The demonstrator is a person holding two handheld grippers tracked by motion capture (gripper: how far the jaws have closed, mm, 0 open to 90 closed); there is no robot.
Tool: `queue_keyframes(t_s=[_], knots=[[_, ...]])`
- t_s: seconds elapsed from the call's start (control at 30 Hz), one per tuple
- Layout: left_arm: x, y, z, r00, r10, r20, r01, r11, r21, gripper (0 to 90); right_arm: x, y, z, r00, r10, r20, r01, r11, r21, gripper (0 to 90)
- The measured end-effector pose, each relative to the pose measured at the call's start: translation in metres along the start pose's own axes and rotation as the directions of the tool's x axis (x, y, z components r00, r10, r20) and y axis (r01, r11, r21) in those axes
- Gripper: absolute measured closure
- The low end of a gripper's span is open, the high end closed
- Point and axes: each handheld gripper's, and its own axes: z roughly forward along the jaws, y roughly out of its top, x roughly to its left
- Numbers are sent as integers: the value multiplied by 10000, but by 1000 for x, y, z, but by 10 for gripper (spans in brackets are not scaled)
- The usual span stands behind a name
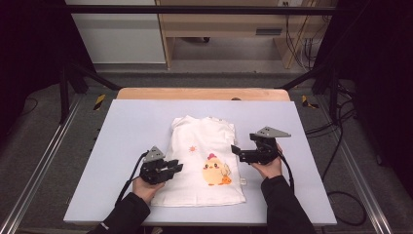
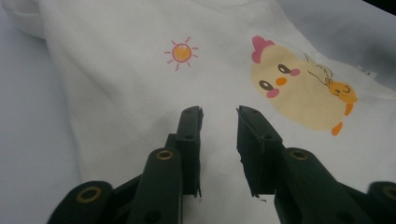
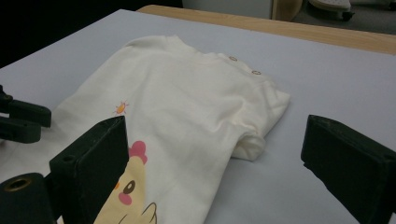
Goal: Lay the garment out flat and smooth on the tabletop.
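Shirt: a cream T-shirt [image 1: 207,156] lies flat in the middle of the high view, on a pale lavender mat [image 1: 126,131], collar toward the top of the frame and hem toward the bottom
Sleeves: both look folded in, so the sides run nearly straight; in the right gripper view a tucked sleeve [image 3: 261,121] bulges at centre right
Print: a yellow chick [image 1: 215,170] with a pink comb sits low on the front, a small orange sun [image 1: 192,148] up and to its left; both also appear in the left gripper view, sun [image 2: 181,52] upper centre, chick [image 2: 299,91] at right
Collar: two small snap buttons [image 3: 243,65] sit on the shoulder seam, upper centre of the right gripper view
Left gripper: left gripper [image 1: 168,168] is at lower left of centre in the high view, over the shirt's left edge; jaws parted a little, holding nothing, with bare fabric in the gap between them
Right gripper: right gripper [image 1: 238,151] is right of centre, beside the shirt's right edge; jaws spread wide, released, nothing between them
Hands: left hand [image 1: 143,187] and right hand [image 1: 268,168] rise from the bottom edge in dark sleeves
Table: a wooden table edge [image 1: 202,93] shows past the mat's far side
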Motion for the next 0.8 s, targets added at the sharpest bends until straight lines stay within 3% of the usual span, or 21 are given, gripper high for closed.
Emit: queue_keyframes(t_s=[0.33, 0.57, 0.8], knots=[[-1, -7, 9, 9999, 122, 102, -127, 9989, 452, 894, -5, 15, 19, 9996, -81, 266, 76, 9998, 199, 80], [-2, -9, 12, 9992, 325, 225, -339, 9973, 652, 897, -11, 22, 36, 9986, -40, 531, 19, 9992, 411, 83], [-2, -9, 14, 9993, 266, 271, -287, 9964, 795, 897, -20, 25, 53, 9965, 68, 829, -128, 9973, 721, 93]])
